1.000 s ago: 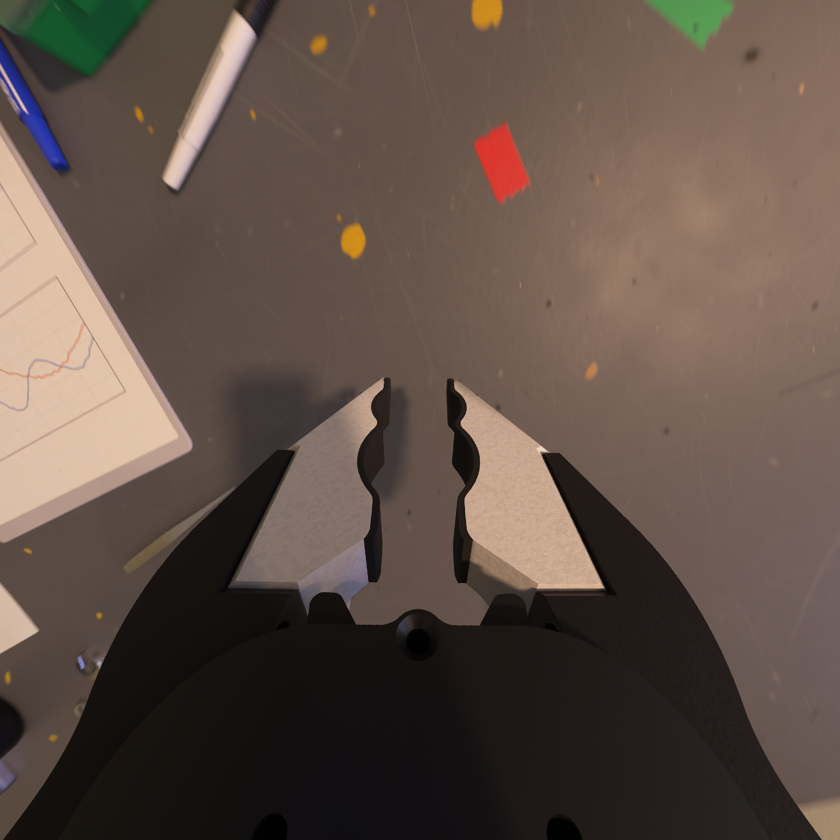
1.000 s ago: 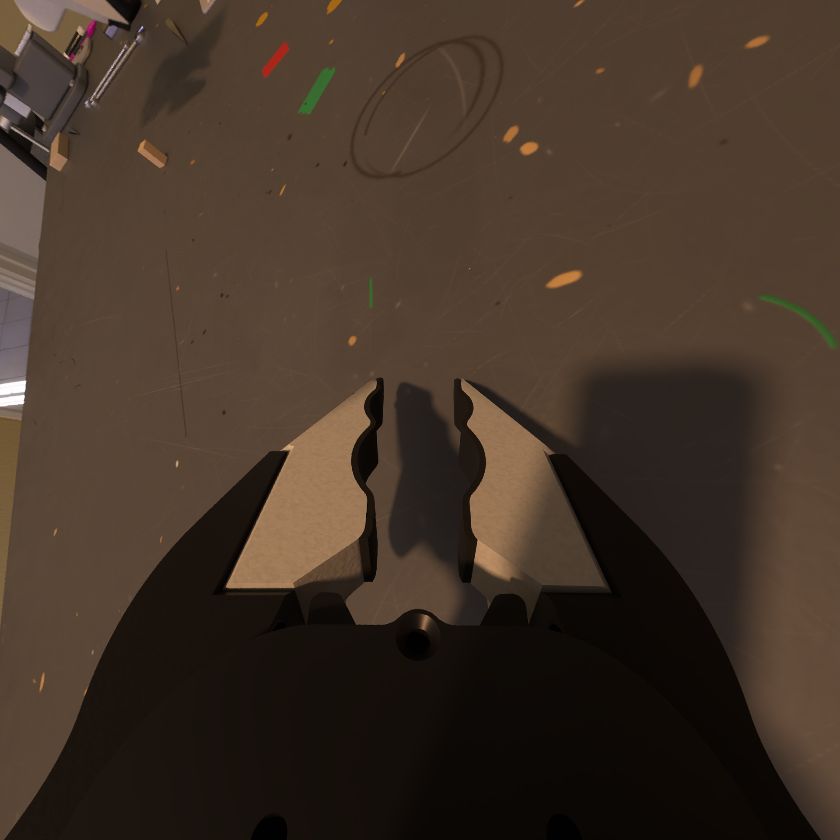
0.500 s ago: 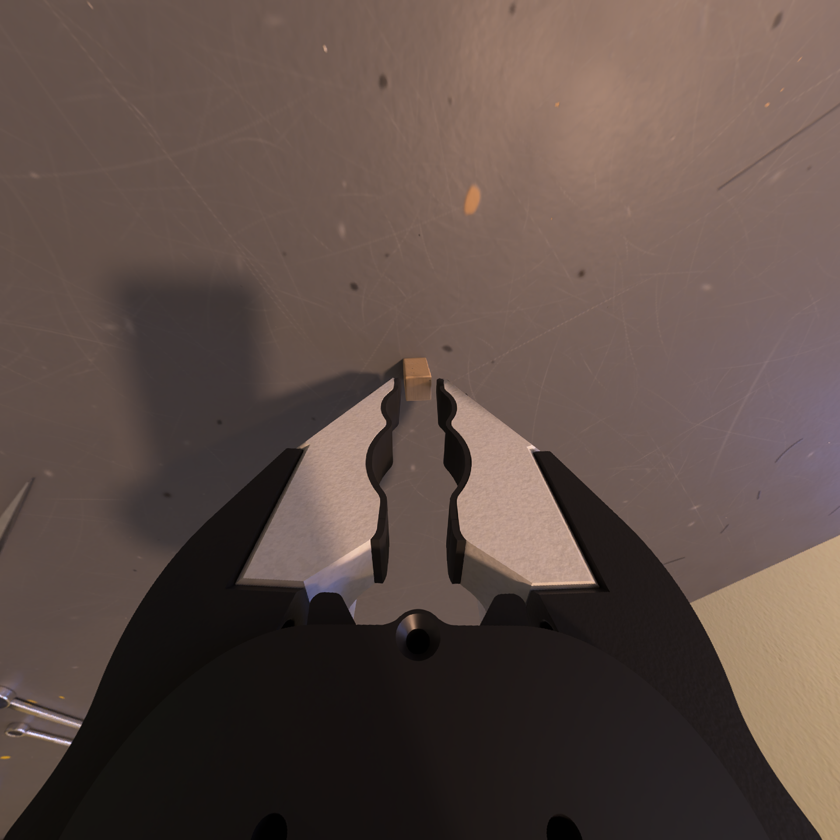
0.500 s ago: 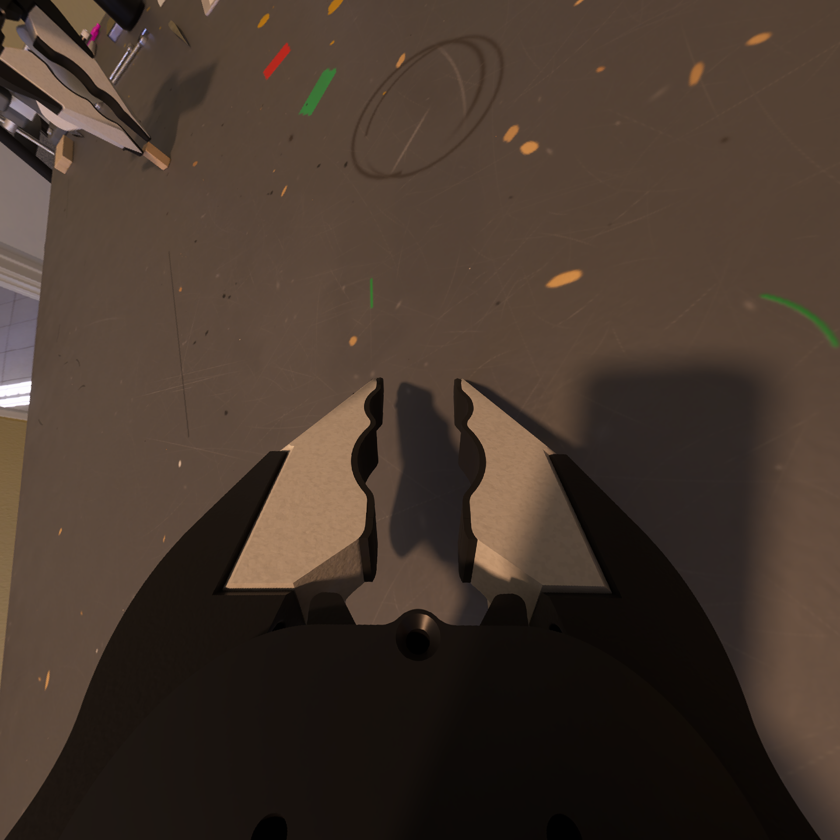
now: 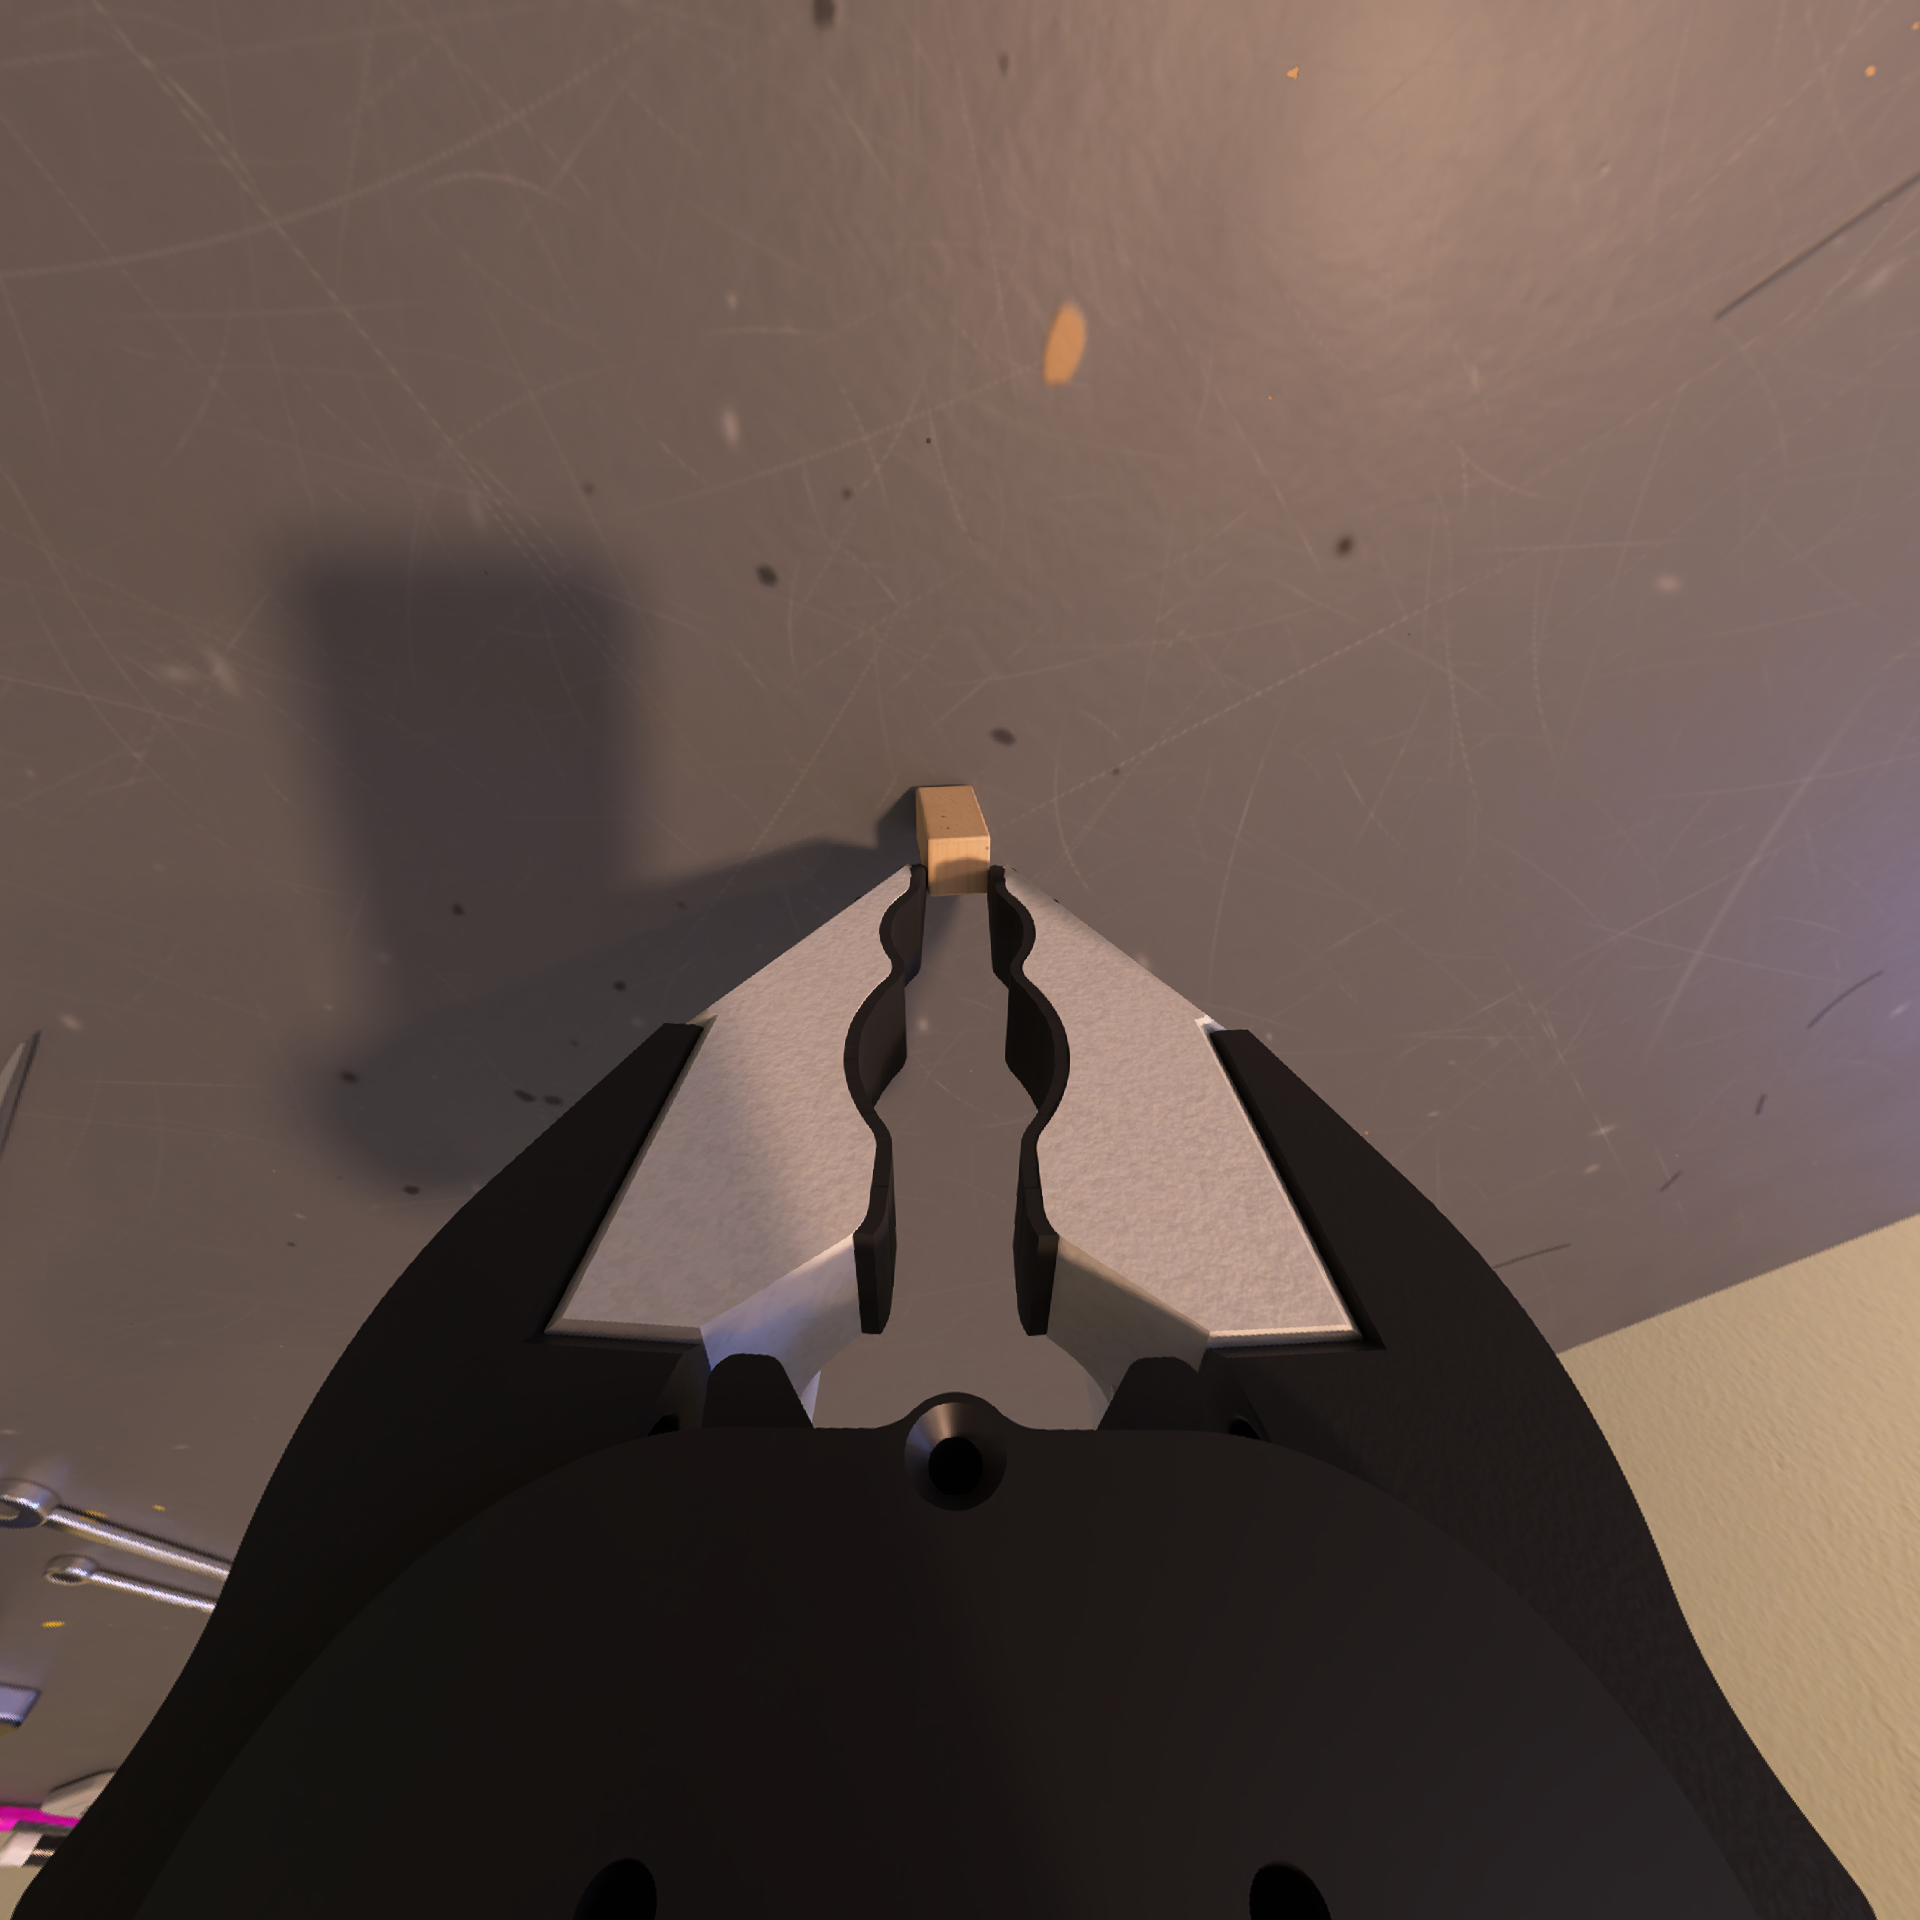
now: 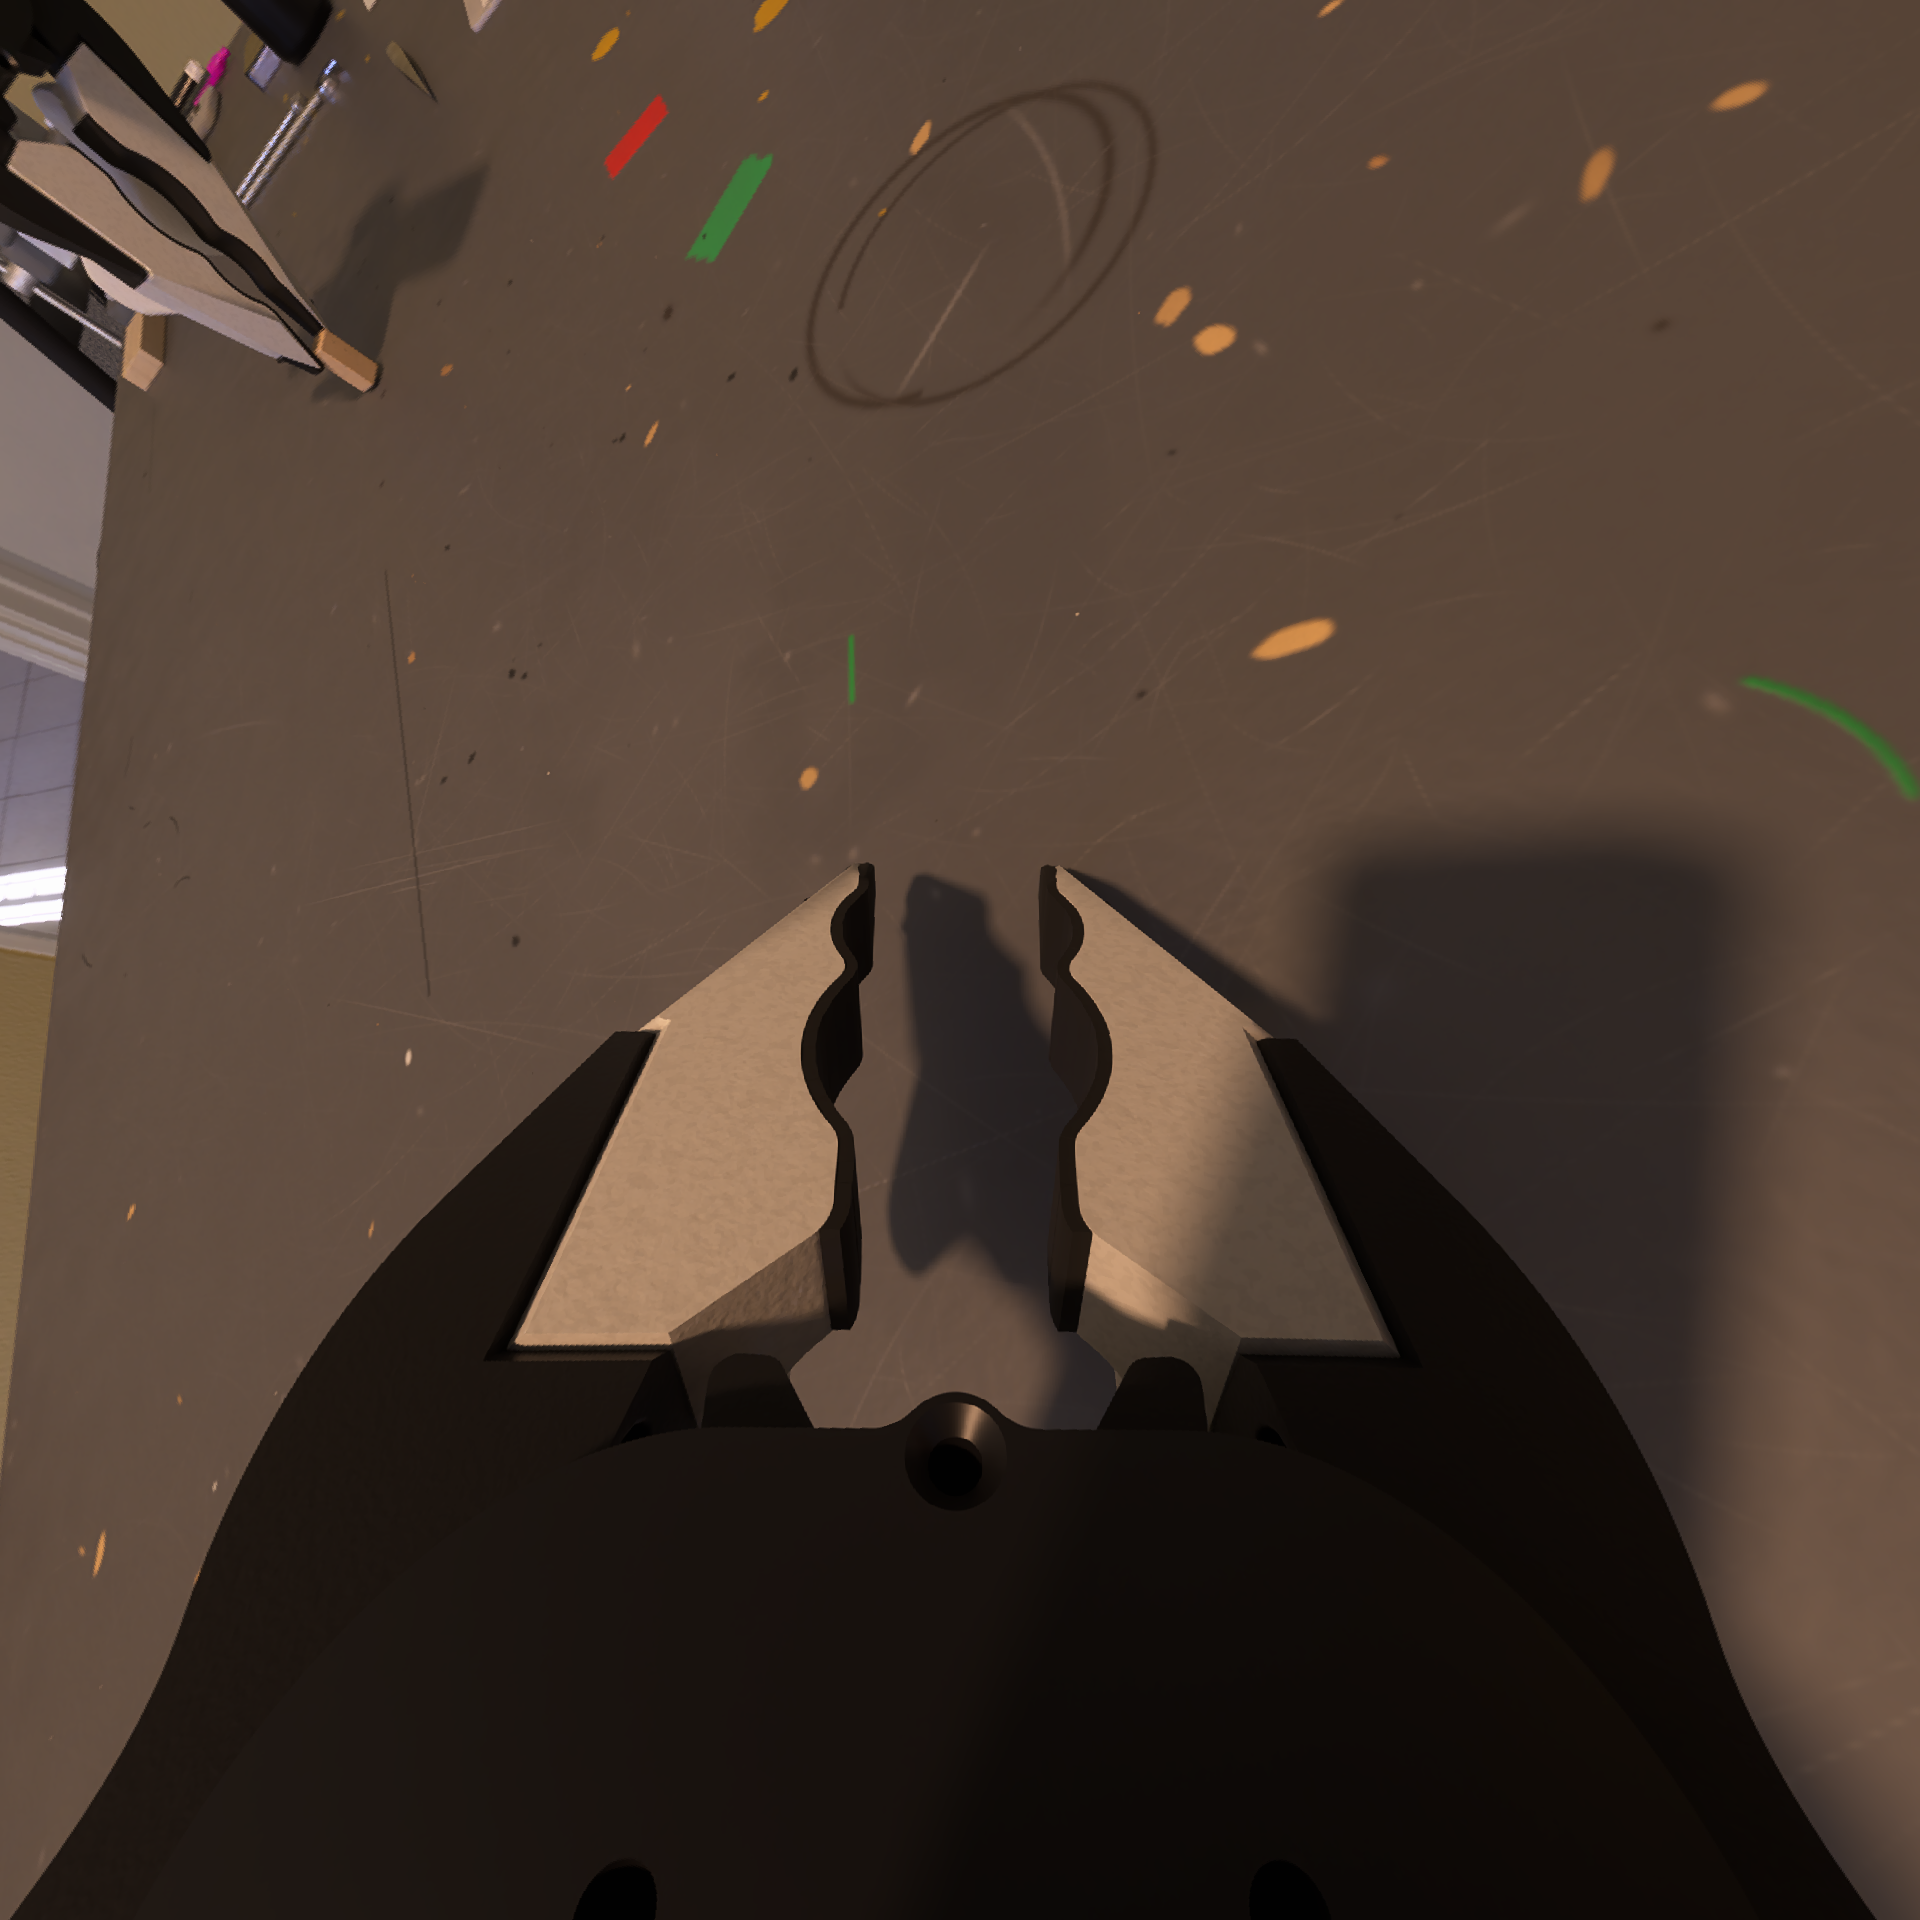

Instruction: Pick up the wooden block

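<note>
The wooden block (image 5: pixel 954 852) is a small pale piece lying on the scratched grey table. My left gripper (image 5: pixel 957 881) has its two tips pressed against the block's near end, one on each side, so it is shut on it. The block's far end sticks out past the tips. In the right wrist view the same block (image 6: pixel 351 364) shows at the tip of the left gripper (image 6: pixel 324 348), low at the table at the far left. My right gripper (image 6: pixel 956 873) is open and empty, hovering over bare table far from the block.
The table's edge (image 5: pixel 1558 1340) runs close on the lower right of the left gripper. Metal tools (image 5: pixel 125 1558) lie at its left. In the right wrist view there is a second small wooden piece (image 6: pixel 143 353), red tape (image 6: pixel 636 135), green tape (image 6: pixel 730 208) and a ring mark (image 6: pixel 977 244).
My left gripper swung away from the paper and markers to the wooden block, then narrowed its jaws onto the block's end. The right gripper has not moved.
</note>
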Motion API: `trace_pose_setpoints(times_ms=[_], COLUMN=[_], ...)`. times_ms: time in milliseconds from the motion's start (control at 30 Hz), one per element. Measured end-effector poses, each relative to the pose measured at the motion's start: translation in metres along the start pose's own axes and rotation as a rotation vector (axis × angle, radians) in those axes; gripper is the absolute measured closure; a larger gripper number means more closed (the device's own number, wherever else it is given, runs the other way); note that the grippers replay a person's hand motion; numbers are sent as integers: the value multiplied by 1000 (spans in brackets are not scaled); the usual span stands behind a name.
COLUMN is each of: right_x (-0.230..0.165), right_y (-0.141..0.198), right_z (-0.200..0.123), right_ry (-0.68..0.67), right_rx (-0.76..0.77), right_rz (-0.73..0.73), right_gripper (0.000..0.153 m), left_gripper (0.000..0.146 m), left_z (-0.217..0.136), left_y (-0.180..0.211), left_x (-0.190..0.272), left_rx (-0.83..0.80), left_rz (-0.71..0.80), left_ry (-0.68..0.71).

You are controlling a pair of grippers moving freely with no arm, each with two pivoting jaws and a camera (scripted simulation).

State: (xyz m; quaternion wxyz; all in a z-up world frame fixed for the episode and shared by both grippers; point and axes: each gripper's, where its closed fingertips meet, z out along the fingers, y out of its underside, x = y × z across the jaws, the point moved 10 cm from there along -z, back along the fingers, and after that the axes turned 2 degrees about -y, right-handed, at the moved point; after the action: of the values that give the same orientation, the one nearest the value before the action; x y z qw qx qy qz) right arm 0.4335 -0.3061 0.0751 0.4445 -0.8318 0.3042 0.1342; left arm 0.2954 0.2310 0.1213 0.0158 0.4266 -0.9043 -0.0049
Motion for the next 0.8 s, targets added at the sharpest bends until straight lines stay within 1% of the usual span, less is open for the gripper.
trace_pose_setpoints(times_ms=[167, 400, 567, 700, 800], right_x=[0, -1, -1, -1, -1], right_y=[0, 0, 1, 1, 1], right_z=[0, 0, 1, 1, 1], right_ry=[1, 1, -1, -2, -2], right_rx=[0, 0, -2, -2, -3], right_rz=[-4, -10, -13, -14, -16], right_gripper=[121, 121, 121, 121, 121], left_gripper=[135, 135, 135, 135, 135], left_z=[2, -1, -3, -1, -5], left_y=[-2, -4, -2, 0, 1], left_x=[0, -3, 2, 3, 1], left_rx=[19, 72, 92, 82, 106], left_rz=[-2, -29, -31, -34, -60], left_ry=[-8, -68, -23, -25, -37])
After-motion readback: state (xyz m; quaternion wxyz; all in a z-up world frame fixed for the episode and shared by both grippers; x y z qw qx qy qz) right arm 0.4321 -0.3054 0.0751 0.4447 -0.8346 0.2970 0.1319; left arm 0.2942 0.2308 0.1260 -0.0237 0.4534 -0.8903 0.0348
